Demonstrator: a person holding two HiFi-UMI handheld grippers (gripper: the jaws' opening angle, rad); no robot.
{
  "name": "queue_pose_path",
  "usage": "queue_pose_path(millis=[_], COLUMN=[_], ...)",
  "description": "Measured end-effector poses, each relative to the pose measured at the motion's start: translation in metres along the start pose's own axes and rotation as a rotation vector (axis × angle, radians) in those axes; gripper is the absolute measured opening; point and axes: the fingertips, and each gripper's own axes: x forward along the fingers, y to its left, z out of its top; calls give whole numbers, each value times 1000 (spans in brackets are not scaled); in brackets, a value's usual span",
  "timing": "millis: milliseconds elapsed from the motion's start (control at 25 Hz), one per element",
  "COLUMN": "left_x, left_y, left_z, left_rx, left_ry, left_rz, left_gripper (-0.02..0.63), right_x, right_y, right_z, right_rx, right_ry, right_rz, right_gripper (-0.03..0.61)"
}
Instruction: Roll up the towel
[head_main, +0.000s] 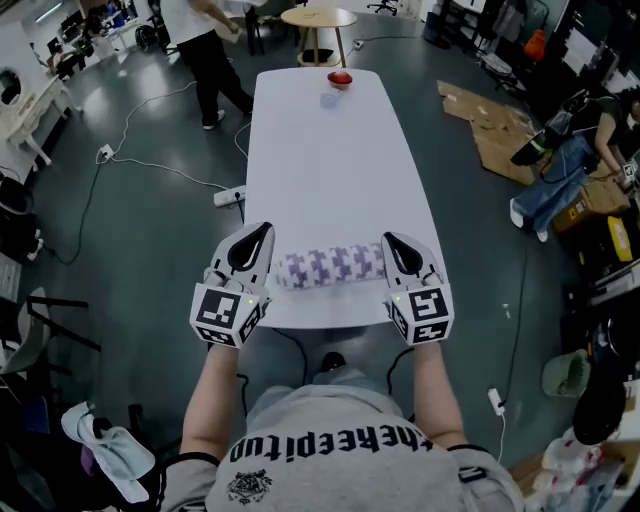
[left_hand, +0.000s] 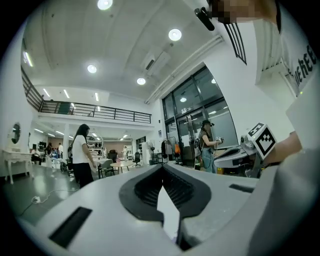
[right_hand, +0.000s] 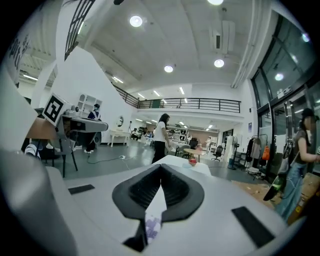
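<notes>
Towel (head_main: 330, 267) looks fully rolled — it lies on the desk (head_main: 325, 160) between and below the jaws. Left gripper (head_main: 255, 243) and right gripper (head_main: 398, 250) both pinched together on nothing, held clear since the roll's probably done.

Round ceiling lights (left_hand: 174, 34) flare white in both gripper views, whose fisheye bends the edges into black corners. The left tongs (left_hand: 162, 175) and right tongs (right_hand: 161, 174) look soft up close. The head view is dim, its tabletop (head_main: 330, 160) palely lit, shadows faint.
</notes>
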Motion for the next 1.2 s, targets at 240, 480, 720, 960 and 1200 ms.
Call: queue_pose_path(millis=[240, 480, 720, 960, 1200], left_x=[-33, -59, -77, -84, -82], left_y=[-2, 4, 12, 9, 10], left_z=[32, 55, 76, 86, 85], left_rx=[29, 22, 30, 48, 45], left_ry=[-63, -113, -172, -195, -197], left_rz=[35, 65, 100, 91, 77], left_gripper=[5, 5, 5, 5, 5], right_x=[-28, -54, -75, -88, -91], right_y=[13, 20, 22, 22, 21], right_z=[36, 60, 77, 82, 85], right_rx=[-28, -37, -37, -36, -39], right_ry=[-86, -144, -186, -212, -219], right_rz=[-68, -136, -185, -232, -267], right_gripper=[2, 2, 2, 2, 2])
